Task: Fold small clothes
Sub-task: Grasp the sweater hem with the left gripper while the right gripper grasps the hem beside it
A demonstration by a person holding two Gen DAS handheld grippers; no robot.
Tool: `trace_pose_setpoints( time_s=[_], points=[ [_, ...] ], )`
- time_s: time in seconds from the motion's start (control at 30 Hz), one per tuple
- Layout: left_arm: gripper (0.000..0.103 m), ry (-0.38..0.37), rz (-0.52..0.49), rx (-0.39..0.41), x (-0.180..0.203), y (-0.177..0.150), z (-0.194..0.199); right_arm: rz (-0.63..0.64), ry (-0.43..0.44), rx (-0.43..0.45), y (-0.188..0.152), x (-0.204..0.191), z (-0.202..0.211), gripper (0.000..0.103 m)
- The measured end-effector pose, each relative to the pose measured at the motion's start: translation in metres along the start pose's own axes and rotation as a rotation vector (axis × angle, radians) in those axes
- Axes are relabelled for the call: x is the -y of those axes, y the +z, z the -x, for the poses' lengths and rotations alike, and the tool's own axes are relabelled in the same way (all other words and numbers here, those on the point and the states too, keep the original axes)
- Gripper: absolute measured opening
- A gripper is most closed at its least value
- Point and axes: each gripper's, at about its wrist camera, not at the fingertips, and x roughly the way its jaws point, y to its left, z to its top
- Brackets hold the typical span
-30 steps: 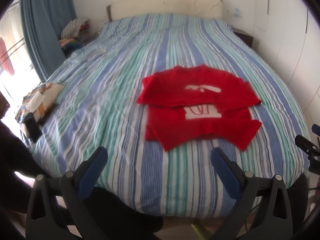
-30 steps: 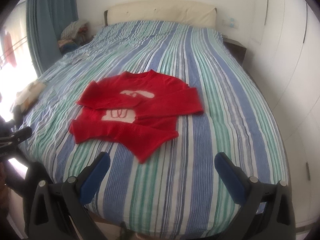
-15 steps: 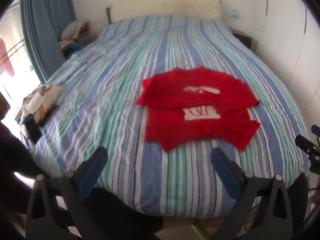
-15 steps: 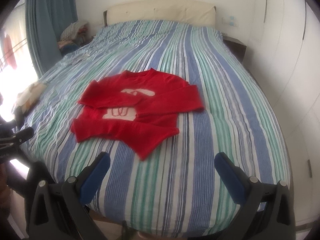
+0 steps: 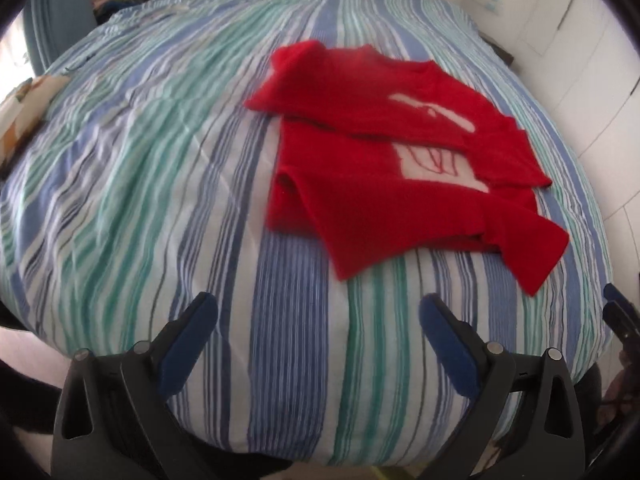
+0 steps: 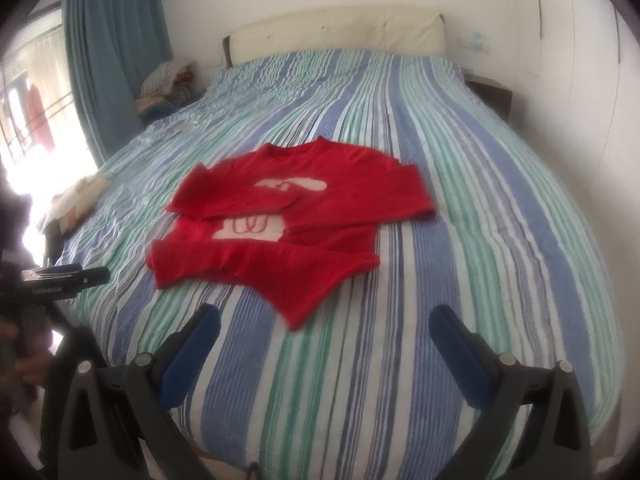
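Here, item one: a red sweater (image 5: 380,184) (image 6: 280,232) with a white front patch, lying flat on the striped bed (image 5: 140,168) (image 6: 500,240), both sleeves folded across the body; in the left wrist view it sits at about 1 o'clock from the tongs, in the right wrist view at about 11 o'clock

Item two: left tongs (image 5: 318,312), blue-padded, spread wide, holding nothing, hovering over the near edge of the bed and apart from the sweater; they also appear at 9 o'clock in the right wrist view (image 6: 76,274)

Item three: right tongs (image 6: 324,320), blue-padded, spread wide and empty, near the sweater's lowest sleeve tip without touching it

Item four: cream headboard (image 6: 340,34) at 12 o'clock; blue curtain (image 6: 116,60) at 10 o'clock; a heap of clothes (image 6: 166,88) beside the bed's far left corner; a patterned cloth (image 6: 80,196) at the bed's left edge
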Motion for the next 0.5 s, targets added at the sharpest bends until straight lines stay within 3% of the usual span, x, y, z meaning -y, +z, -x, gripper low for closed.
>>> trace_pose_setpoints(
  time_s=[0.07, 0.1, 0.17, 0.27, 0.3, 0.37, 0.4, 0.5],
  points=[
    [0.099, -0.036, 0.033, -0.009, -0.005, 0.005, -0.019, -0.065, 0.104, -0.074, -0.01, 0.008, -0.039, 0.092],
    [0.095, -0.057, 0.045, -0.01, -0.004, 0.007, -0.026, -0.109, 0.167, -0.102, -0.013, 0.012, -0.056, 0.083],
    [0.085, -0.098, 0.064, -0.026, -0.002, 0.011, -0.039, -0.193, 0.252, -0.139, -0.018, 0.019, -0.088, 0.08],
    [0.046, -0.148, 0.079, -0.06, 0.005, 0.014, -0.053, -0.297, 0.282, -0.178, -0.023, 0.026, -0.128, 0.077],
    [0.006, -0.163, 0.081, -0.072, 0.007, 0.015, -0.054, -0.31, 0.293, -0.172, -0.022, 0.026, -0.135, 0.073],
    [0.003, -0.205, 0.114, -0.074, 0.004, 0.014, -0.047, -0.312, 0.34, -0.158, -0.018, 0.024, -0.141, 0.038],
    [0.003, -0.22, 0.12, -0.06, 0.001, 0.013, -0.038, -0.316, 0.348, -0.175, -0.015, 0.023, -0.141, 0.004],
    [0.003, -0.253, 0.073, -0.051, -0.005, 0.007, -0.004, -0.308, 0.354, -0.179, -0.006, 0.029, -0.119, 0.005]
  ],
)
